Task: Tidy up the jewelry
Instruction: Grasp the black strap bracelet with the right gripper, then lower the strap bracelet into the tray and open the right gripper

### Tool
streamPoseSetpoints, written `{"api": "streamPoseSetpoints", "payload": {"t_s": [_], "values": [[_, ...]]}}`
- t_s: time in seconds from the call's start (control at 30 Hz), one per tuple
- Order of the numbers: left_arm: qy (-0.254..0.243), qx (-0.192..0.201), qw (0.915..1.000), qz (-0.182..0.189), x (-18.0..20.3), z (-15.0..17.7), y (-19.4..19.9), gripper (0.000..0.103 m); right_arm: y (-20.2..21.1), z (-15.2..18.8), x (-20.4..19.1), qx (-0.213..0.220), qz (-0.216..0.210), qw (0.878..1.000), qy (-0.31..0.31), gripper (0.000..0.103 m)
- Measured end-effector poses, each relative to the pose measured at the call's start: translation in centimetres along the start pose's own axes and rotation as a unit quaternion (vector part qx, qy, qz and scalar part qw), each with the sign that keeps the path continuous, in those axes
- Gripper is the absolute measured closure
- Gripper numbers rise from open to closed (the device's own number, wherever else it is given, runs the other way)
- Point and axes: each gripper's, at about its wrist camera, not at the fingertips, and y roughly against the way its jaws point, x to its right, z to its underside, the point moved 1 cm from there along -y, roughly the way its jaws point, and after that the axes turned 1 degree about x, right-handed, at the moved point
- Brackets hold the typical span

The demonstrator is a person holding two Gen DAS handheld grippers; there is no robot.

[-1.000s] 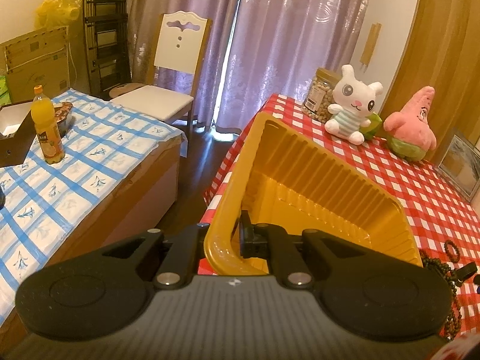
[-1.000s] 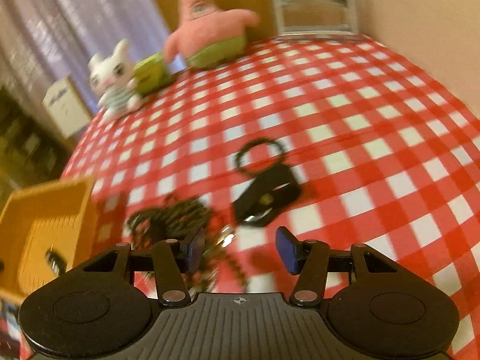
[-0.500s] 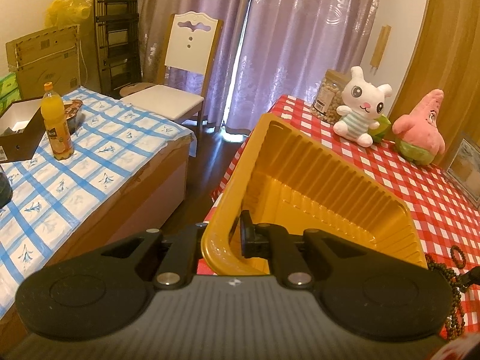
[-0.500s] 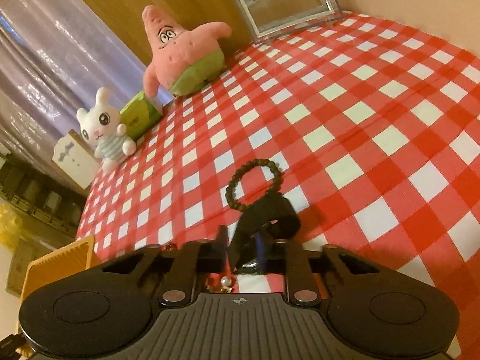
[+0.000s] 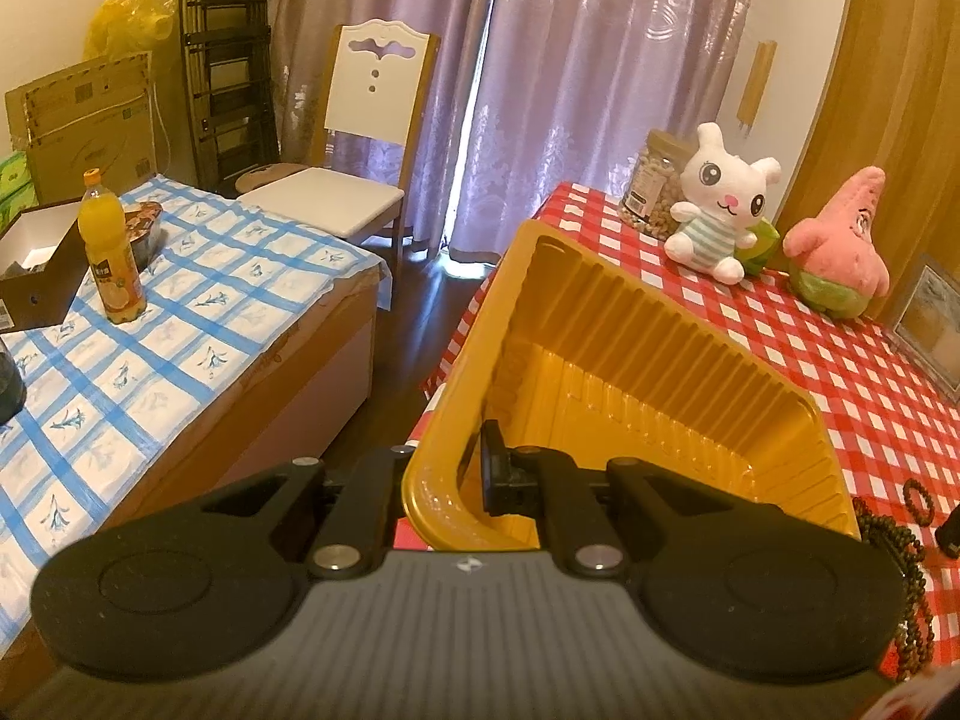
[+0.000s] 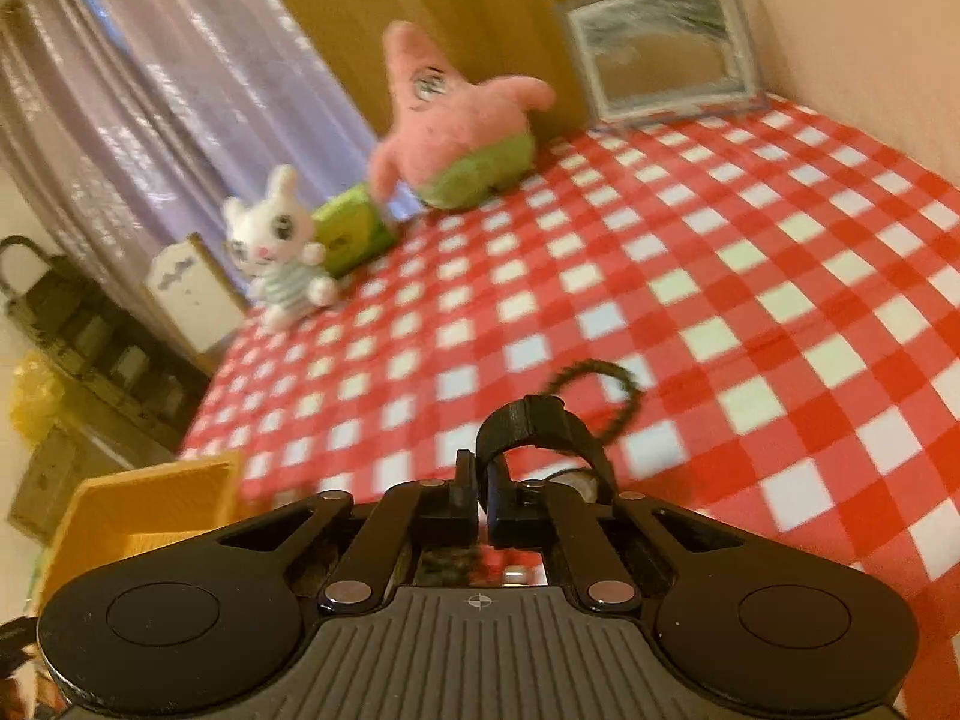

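Right now your right gripper point(image 6: 482, 495) has its fingers pressed together on a black strap point(image 6: 543, 423), likely a watch band, and seems to hold it just above the red checked tablecloth point(image 6: 750, 276). Your left gripper point(image 5: 447, 471) is pinching the near rim of the yellow tray point(image 5: 606, 324), one finger inside the wall and one outside, tipping it up at the table's edge. Beyond the strap, a small dark bead bracelet point(image 6: 594, 384) lies on the cloth, and in the left view a long string of brown beads point(image 5: 900, 564) sits just beside the tray's right corner. As far as you can see into the tray, nothing is in it yet, so the sorting looks barely begun: the strap is the first piece in hand, and the bracelet and beads are left. Behind them stand a white bunny toy point(image 5: 720, 204), a pink starfish toy point(image 5: 840, 240) and a jar point(image 5: 651, 183).
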Motion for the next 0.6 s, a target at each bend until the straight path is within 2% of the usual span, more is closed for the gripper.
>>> {"api": "streamPoseSetpoints", "payload": {"t_s": [0.23,0.5,0.6], "values": [[-0.006,-0.002,0.9999,0.009,-0.2,-0.3,0.0,0.096,-0.1,1.2,-7.5,-0.035,-0.106,0.993,0.049,0.1],[0.001,-0.002,0.9996,0.028,-0.7,-0.5,0.1,0.096,-3.2,5.3,-16.4,-0.111,-0.222,0.963,0.108,0.1],[0.004,-0.004,0.9994,0.036,-0.9,-0.4,0.0,0.096,-4.7,7.0,-18.6,-0.132,-0.239,0.954,0.122,0.1]]}}
